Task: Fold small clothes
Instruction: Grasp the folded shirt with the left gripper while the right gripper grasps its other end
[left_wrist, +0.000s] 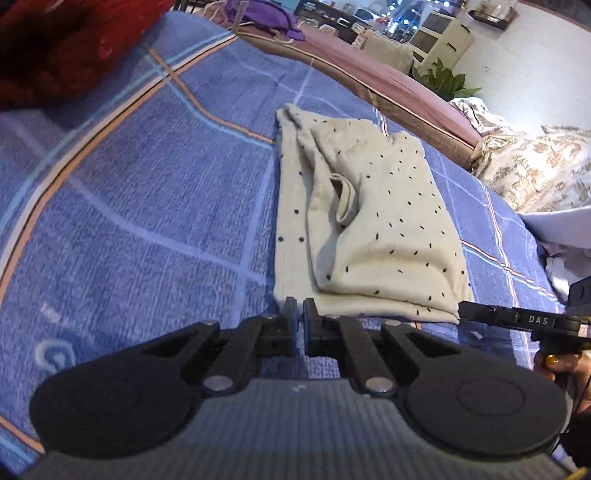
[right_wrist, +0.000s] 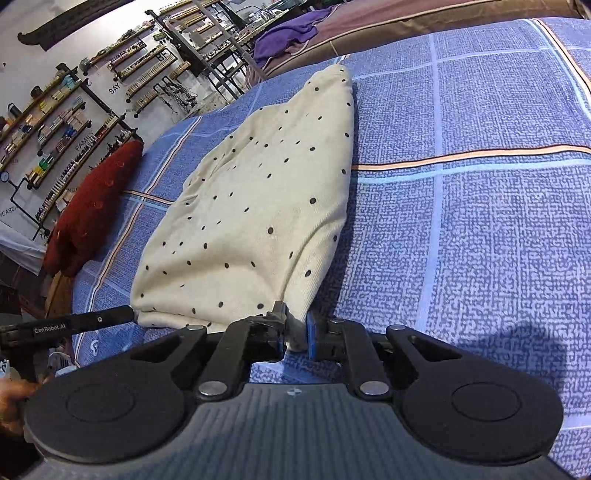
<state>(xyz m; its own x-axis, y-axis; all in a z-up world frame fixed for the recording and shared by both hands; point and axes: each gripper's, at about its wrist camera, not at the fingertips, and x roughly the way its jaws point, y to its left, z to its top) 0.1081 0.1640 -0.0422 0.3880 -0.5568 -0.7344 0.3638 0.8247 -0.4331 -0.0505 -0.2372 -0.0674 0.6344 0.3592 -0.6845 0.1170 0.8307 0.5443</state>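
right wrist view: right gripper (right_wrist: 296, 334) pinches a near corner of the cream polka-dot top (right_wrist: 255, 206) on the blue plaid blanket (right_wrist: 480, 221); left gripper (left_wrist: 299, 314) pinches the other corner, probably so the hem lifts evenly.

Showing a cream top (left_wrist: 369, 221) with little black dots. Lying on a blue blanket (left_wrist: 147, 206) with white, light blue and orange lines. Sitting nearby, a dark red cushion (right_wrist: 92, 210) and a purple cloth (right_wrist: 291, 33). Wearing blue pads (right_wrist: 312, 338) on black grippers.
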